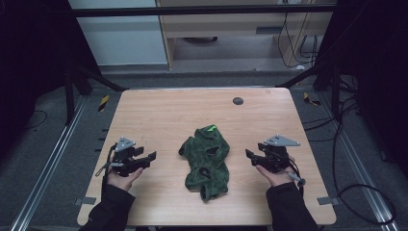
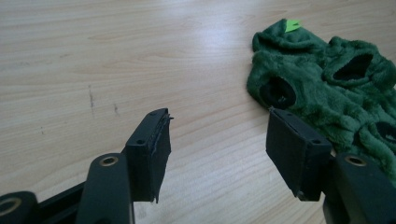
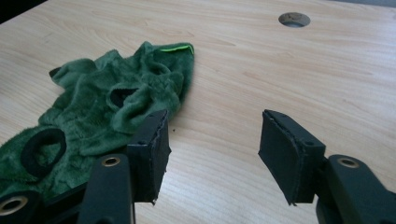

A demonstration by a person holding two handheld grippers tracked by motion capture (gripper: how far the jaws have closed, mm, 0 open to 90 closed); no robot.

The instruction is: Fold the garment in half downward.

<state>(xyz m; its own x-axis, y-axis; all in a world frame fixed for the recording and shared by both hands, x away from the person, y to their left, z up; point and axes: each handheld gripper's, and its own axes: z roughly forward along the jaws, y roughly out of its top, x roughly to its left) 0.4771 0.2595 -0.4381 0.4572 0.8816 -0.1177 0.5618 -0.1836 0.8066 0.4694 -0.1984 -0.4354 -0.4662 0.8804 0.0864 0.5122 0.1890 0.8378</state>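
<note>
A crumpled dark green fleece garment with sleeve holes and a bright green tag lies in the middle of the wooden table. My left gripper rests to its left, open, with nothing between its jaws. In the left gripper view the garment lies ahead to the right of my left gripper. My right gripper sits to the garment's right, also open and holding nothing. In the right gripper view the garment spreads to the left of my right gripper.
A round grey cable hole is set near the table's far edge, also in the right gripper view as a hole. Black frame bars and cables surround the table. Bare wood stretches beyond the garment.
</note>
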